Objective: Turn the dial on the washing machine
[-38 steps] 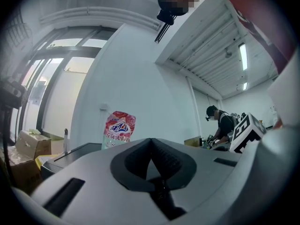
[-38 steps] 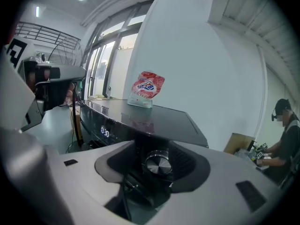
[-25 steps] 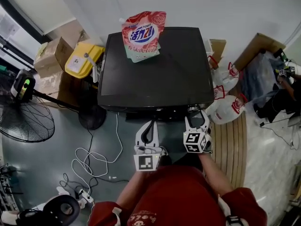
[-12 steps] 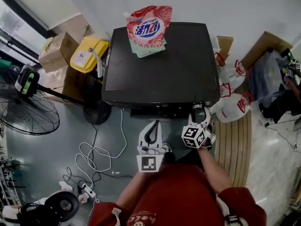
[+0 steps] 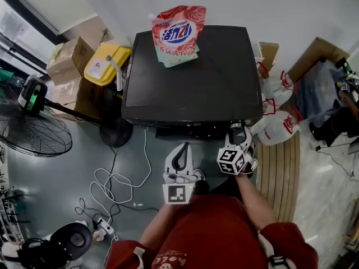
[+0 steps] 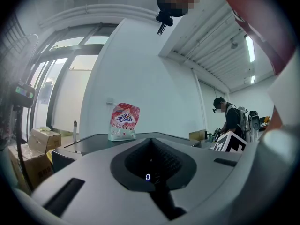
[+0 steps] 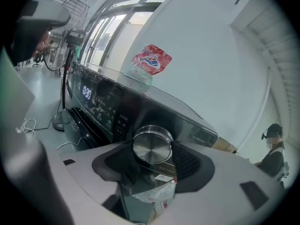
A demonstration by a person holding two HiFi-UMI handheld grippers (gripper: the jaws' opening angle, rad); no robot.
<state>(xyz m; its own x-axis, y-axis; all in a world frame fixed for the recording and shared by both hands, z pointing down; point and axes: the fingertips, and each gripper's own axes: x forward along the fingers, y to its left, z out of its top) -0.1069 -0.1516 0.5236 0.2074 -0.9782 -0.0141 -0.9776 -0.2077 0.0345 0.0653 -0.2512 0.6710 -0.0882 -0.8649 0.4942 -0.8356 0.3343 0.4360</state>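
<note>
Jaws of right gripper [image 7: 153,159] wide, just been closing. Brushed-metal dial [image 7: 152,146] stands between them, pads not plainly pressing yet. Left gripper [image 5: 179,160] at 9 o'clock of right one, jaws together, empty, short of panel. Dial on front panel of washing machine [image 5: 185,77], at 5 o'clock of its dark top in head view. Lit display [image 7: 87,92] at 10 o'clock of dial. Judgement: dial rigid, smooth, likely slippery. Take rim squarely at opposite sides, then rotate. Detergent pouch [image 5: 176,35] at 12 o'clock, far edge.
</note>
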